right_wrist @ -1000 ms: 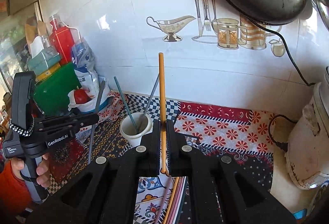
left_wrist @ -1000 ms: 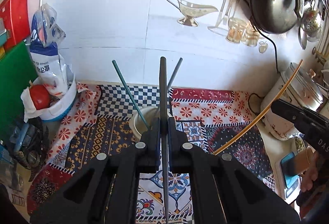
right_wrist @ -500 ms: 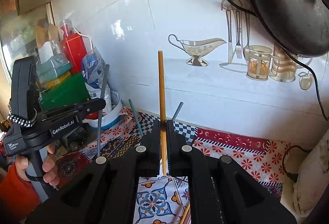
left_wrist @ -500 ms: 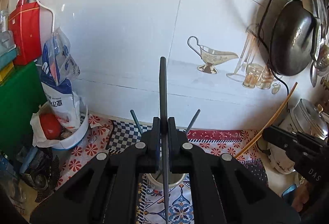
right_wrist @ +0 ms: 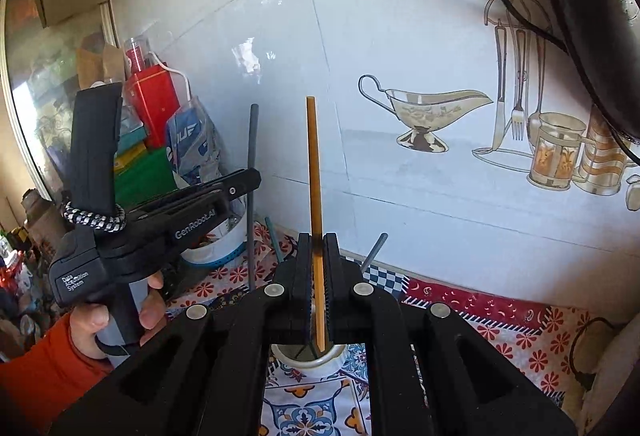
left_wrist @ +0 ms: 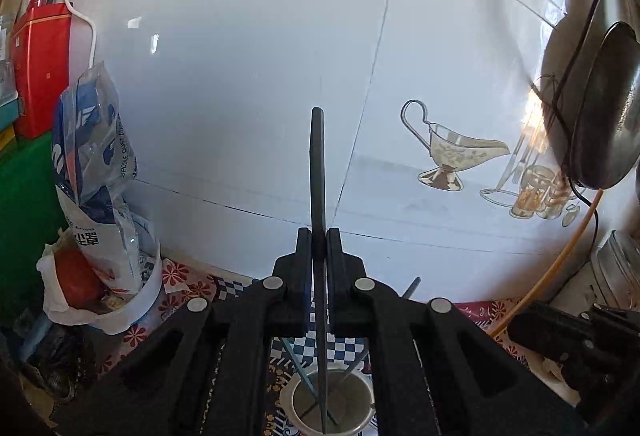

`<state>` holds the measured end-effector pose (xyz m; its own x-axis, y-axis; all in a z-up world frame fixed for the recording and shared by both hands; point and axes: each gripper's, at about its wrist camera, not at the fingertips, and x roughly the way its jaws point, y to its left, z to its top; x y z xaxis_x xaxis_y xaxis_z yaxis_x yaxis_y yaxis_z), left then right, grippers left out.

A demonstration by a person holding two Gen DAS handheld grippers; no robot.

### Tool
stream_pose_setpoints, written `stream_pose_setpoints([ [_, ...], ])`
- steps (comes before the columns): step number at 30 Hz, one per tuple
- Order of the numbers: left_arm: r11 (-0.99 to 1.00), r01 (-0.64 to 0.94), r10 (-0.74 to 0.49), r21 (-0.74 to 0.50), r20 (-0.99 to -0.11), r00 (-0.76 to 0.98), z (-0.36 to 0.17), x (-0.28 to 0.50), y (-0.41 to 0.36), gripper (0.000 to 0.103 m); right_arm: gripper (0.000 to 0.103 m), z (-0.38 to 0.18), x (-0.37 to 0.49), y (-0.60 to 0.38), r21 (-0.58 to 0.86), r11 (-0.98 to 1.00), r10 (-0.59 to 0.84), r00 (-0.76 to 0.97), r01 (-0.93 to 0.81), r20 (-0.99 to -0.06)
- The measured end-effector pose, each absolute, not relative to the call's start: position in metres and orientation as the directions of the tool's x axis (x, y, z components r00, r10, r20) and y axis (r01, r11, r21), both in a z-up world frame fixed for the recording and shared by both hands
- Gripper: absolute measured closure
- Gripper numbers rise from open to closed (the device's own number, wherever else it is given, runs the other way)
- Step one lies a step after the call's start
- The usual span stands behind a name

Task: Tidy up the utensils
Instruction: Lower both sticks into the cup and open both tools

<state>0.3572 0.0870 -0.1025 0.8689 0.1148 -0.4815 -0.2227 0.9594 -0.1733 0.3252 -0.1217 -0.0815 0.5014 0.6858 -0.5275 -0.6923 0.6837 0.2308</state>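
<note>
Two chopsticks are gripped above the cup (left_wrist: 332, 406): a grey chopstick (left_wrist: 318, 172) by the left claw (left_wrist: 319, 248), an orange chopstick (right_wrist: 314, 172) by the right claw (right_wrist: 318, 256).

Rear wall (left_wrist: 248, 68): glossy white tiles, thin grey joints, daylight reflecting as bright patches. Printed decor on one tile: gravy boat (left_wrist: 452, 152) and glassware. Tabletop covered by patterned cloth (right_wrist: 500, 320) in red, blue and checks. Window pane (right_wrist: 48, 68) at far left of right view.

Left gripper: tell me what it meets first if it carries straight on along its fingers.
Probably the white tiled wall: the left gripper, shut on a dark grey stick, points above the white cup. Depth is unclear.
</note>
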Motion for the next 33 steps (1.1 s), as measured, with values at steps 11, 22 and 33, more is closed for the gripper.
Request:
stream_pose_setpoints([
  [11,0.961,-0.231,0.107,-0.15,-0.572,0.813,-0.157,0.383,0.092,0.098,0.098,-0.124,0.344,-0.099,0.255,0.677,0.669,0.433,-0.691,-0.604],
  [22,0.969,-0.201,0.059,-0.142,-0.659,0.75,-0.184,0.38,0.089,0.098,0.098,-0.161,0.354,-0.083,0.253,0.681,0.623,0.362,-0.687,-0.694],
  [33,0.978,-0.176,0.059,-0.109,-0.668,0.742,-0.163,0.355,0.079,0.096,0.098,-0.166,0.349,-0.083,0.229,0.676,0.597,0.338,-0.701,-0.728],
])
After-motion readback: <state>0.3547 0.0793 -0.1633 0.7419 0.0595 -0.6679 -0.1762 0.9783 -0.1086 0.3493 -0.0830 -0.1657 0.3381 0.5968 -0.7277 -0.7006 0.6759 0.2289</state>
